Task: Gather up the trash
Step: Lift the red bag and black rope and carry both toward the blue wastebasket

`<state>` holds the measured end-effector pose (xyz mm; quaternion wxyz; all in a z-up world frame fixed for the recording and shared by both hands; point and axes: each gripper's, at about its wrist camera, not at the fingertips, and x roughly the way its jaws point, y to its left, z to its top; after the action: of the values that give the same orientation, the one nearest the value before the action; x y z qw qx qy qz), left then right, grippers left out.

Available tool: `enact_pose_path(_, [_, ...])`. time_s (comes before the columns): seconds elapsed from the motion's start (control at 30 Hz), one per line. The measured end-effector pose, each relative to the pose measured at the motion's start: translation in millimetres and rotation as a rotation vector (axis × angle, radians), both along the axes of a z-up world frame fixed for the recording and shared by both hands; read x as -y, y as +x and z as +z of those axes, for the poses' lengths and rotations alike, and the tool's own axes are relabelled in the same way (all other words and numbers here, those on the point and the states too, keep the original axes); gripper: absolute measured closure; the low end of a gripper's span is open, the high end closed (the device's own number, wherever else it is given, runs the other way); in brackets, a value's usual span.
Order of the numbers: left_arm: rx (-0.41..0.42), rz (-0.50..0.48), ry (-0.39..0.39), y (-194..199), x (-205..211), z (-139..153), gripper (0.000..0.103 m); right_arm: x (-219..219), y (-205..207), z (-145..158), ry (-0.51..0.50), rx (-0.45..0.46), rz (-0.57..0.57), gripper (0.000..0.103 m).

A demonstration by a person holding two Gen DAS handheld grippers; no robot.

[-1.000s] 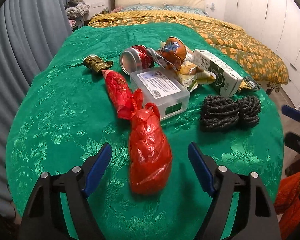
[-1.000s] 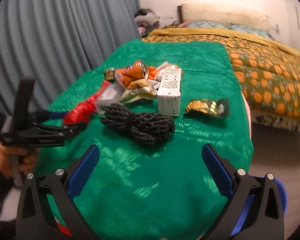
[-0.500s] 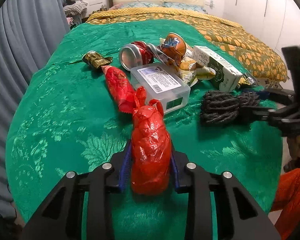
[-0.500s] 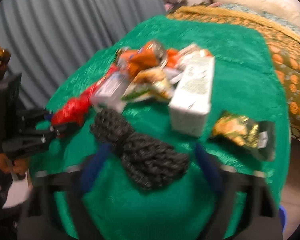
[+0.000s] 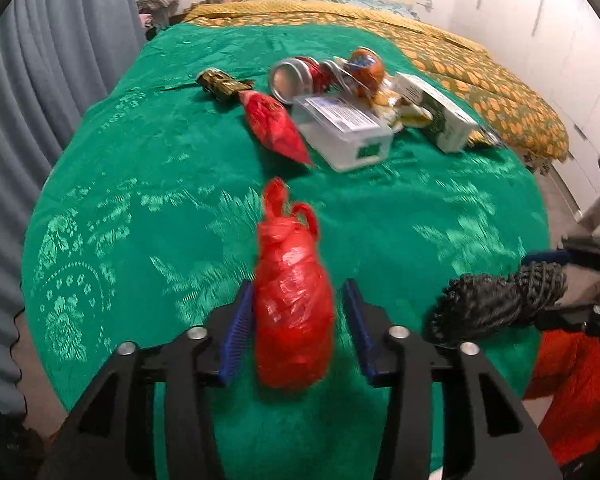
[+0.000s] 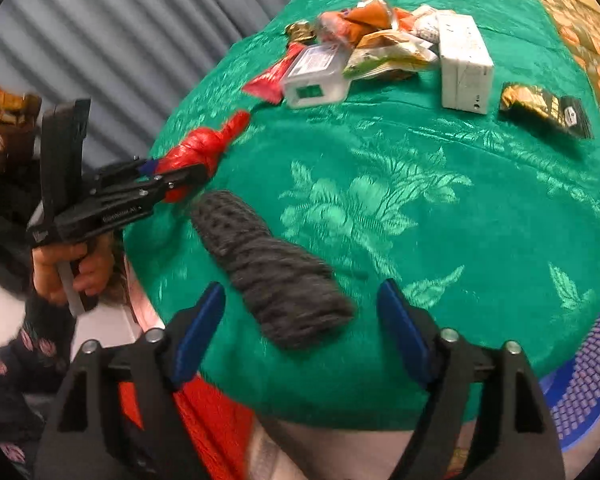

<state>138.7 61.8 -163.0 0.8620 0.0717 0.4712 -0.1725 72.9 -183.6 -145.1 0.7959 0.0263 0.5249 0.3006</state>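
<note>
Clearly the step in hand is the pick-up, with both grippers carrying or reaching for one piece of trash each. The left gripper [image 5: 298, 294] is pinched on the bag [image 5: 292, 320], a knotted red one, its blue pads pressed to the bag's two sides; the bag sits well short of the box [image 5: 342, 130], on the viewer's side of it, and seems lifted just off the cloth [image 5: 140, 184], though blur makes that uncertain. More trash lies untouched around the box: a wrapper [image 5: 220, 84] far to its left, a red packet [image 5: 274, 126] touching its left side, a can [image 5: 296, 78] behind it, and a carton [image 5: 440, 116] to its right. Well right of the box and nearer the cloth's edge is the rope [image 5: 500, 304], a black bundle that lies between the jaws of the right gripper [image 6: 300, 296]. Those jaws stand partly spread with a gap showing on each side of the rope, so I cannot tell whether they grip it. Next, I judge, the bag must be carried off the cloth to a bin, perhaps the basket [image 6: 580, 380] below the edge right of the box, and let go there. The right gripper needs a firm squeeze first, since a loose bundle could slip or uncoil.
</note>
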Motion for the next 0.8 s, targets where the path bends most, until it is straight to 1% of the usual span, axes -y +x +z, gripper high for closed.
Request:
enact_pose_path(0.07, [0.003, -0.017, 0.004, -4.8, -1.0, 0.0, 0.051, -3.2, -5.4, 10.4, -0.091, 0.083, 0.055, 0.023])
enact_pose_path(0.17, [0.014, -0.028, 0.025, -7.3, -3.8, -0.4, 0.051, -12.6, -9.7, 21.6, -0.118, 0.143, 0.174, 0.023])
enact_pose_path(0.2, [0.015, -0.03, 0.028, -6.8, -4.7, -0.6, 0.051, -21.5, -13.3, 26.8, -0.124, 0.166, 0.243, 0.023])
enact_pose_path(0.23, [0.015, -0.031, 0.027, -6.3, -5.7, -0.2, 0.051, -26.8, -15.7, 29.1, -0.137, 0.184, 0.282, 0.023])
enact_pose_path(0.27, [0.015, -0.033, 0.024, -5.8, -6.9, 0.3, 0.051, -36.3, -17.4, 29.9, -0.167, 0.213, 0.333, 0.023])
enact_pose_path(0.3, [0.017, -0.036, 0.023, -5.2, -6.7, 0.5, 0.051, -44.7, -15.2, 27.4, -0.194, 0.225, 0.361, 0.023])
enact_pose_path(0.37, [0.021, -0.044, 0.028, -5.1, -5.4, 1.4, 0.051, -63.8, -11.5, 17.3, -0.271, 0.223, 0.427, 0.023])
enact_pose_path(0.43, [0.025, -0.047, 0.036, -6.3, -5.0, 3.0, 0.051, -74.3, -0.1, -0.2, -0.341, 0.145, 0.477, 0.042])
enact_pose_path(0.47, [0.026, -0.048, 0.035, -7.1, -5.6, 4.3, 0.051, -74.1, 2.8, -3.3, -0.356, 0.126, 0.471, 0.055])
enact_pose_path(0.5, [0.026, -0.049, 0.032, -8.5, -7.2, 5.6, 0.051, -71.2, 8.7, -2.8, -0.346, 0.115, 0.433, 0.059])
enact_pose_path(0.53, [0.026, -0.048, 0.03, -10.0, -8.8, 7.0, 0.051, -63.4, 16.1, 1.9, -0.307, 0.1, 0.361, 0.06])
enact_pose_path(0.57, [0.028, -0.047, 0.028, -11.4, -10.5, 8.3, 0.05, -54.7, 22.9, 6.4, -0.273, 0.088, 0.285, 0.06])
enact_pose_path(0.63, [0.03, -0.048, 0.023, -12.8, -11.6, 9.4, 0.047, -27.9, 38.2, 16.9, -0.173, 0.063, 0.083, 0.06])
enact_pose_path(0.67, [0.03, -0.048, 0.02, -12.4, -10.8, 9.0, 0.045, -14.2, 44.4, 18.2, -0.12, 0.036, -0.009, 0.06])
enact_pose_path(0.73, [0.023, -0.051, 0.016, -9.6, -7.2, 6.5, 0.044, -1.9, 50.1, 11.7, -0.096, -0.012, -0.089, 0.058])
enact_pose_path(0.77, [0.021, -0.051, 0.018, -7.6, -4.7, 4.8, 0.044, 0.7, 52.5, 6.2, -0.111, -0.025, -0.109, 0.055])
enact_pose_path(0.8, [0.02, -0.054, 0.019, -6.2, -2.3, 3.2, 0.044, 1.9, 53.7, -0.1, -0.136, -0.035, -0.113, 0.049])
